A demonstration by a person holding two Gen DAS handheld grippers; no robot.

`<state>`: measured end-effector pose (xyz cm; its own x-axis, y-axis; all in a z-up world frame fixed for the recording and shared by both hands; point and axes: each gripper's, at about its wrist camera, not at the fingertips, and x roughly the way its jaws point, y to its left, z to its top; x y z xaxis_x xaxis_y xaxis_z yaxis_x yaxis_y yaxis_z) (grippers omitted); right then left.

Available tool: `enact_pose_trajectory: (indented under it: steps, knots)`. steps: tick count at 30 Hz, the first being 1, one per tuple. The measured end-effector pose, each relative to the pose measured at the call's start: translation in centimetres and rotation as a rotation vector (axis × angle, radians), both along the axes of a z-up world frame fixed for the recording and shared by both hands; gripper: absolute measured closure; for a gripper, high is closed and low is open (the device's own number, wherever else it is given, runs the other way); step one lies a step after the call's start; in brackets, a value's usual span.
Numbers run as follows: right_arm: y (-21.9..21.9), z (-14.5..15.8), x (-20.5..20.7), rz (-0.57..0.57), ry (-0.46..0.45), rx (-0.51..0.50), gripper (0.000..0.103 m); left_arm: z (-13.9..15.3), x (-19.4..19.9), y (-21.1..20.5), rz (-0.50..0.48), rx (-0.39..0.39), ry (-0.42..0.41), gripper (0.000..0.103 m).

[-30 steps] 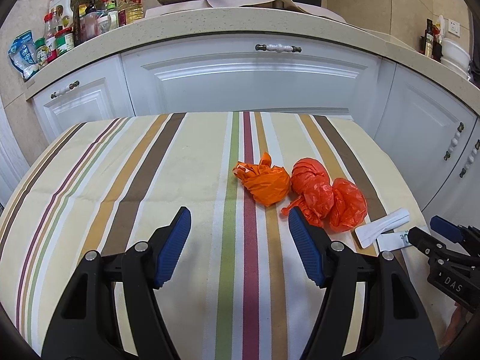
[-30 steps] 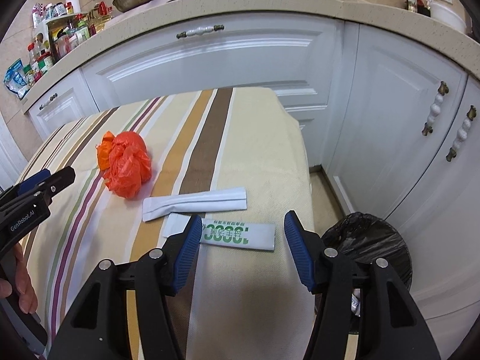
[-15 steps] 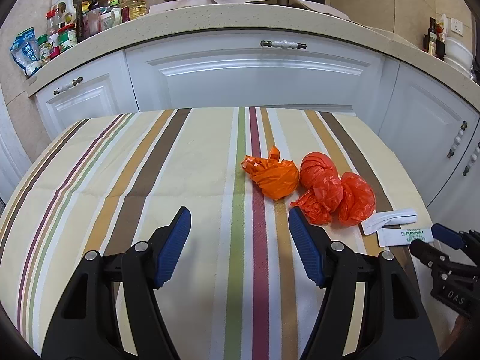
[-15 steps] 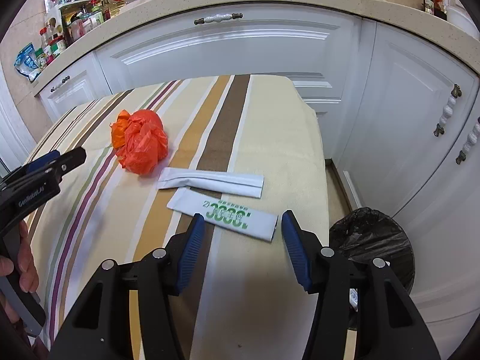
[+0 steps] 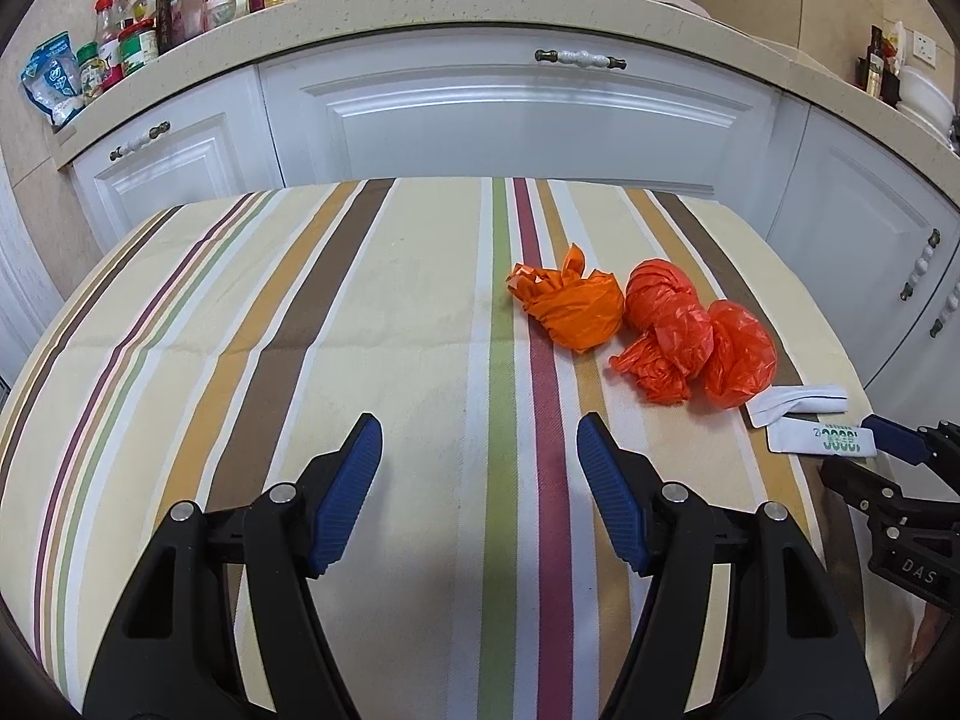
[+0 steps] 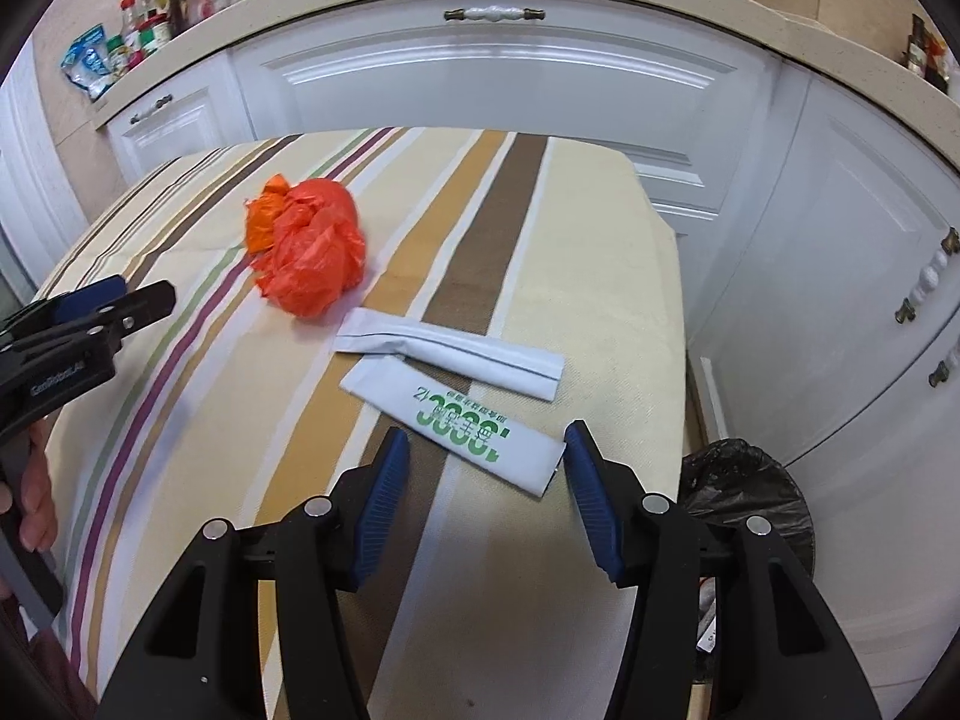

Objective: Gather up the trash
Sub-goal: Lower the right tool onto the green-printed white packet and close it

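Note:
On the striped tablecloth lie an orange crumpled bag, a red crumpled bag, a plain white wrapper and a white wrapper with green print. My right gripper is open, its tips on either side of the printed wrapper's near end. My left gripper is open and empty over the table's middle, short of the bags. Both wrappers show in the left wrist view, plain and printed. The red bag shows in the right wrist view.
A bin with a black liner stands on the floor beside the table's right edge. White cabinets and a counter with bottles and jars lie beyond the table's far edge.
My right gripper has moved forward, so the printed wrapper's end now lies between its tips. My left gripper has drawn back and up a little from the bags.

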<state>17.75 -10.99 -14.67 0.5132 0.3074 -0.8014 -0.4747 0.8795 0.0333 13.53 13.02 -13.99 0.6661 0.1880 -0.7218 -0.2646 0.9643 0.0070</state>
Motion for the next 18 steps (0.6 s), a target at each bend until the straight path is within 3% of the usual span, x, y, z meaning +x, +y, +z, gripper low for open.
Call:
enact_pose_trajectory:
  steps: [14,18]
  knots:
    - [0.0,-0.1,0.5,0.015,-0.025,-0.002,0.049,0.0,0.0,0.0,0.000,-0.008,0.008,0.037]
    - [0.4,0.1,-0.5,0.104,0.025,0.051,0.049,-0.2,0.0,0.1,0.001,-0.009,0.014,0.037]
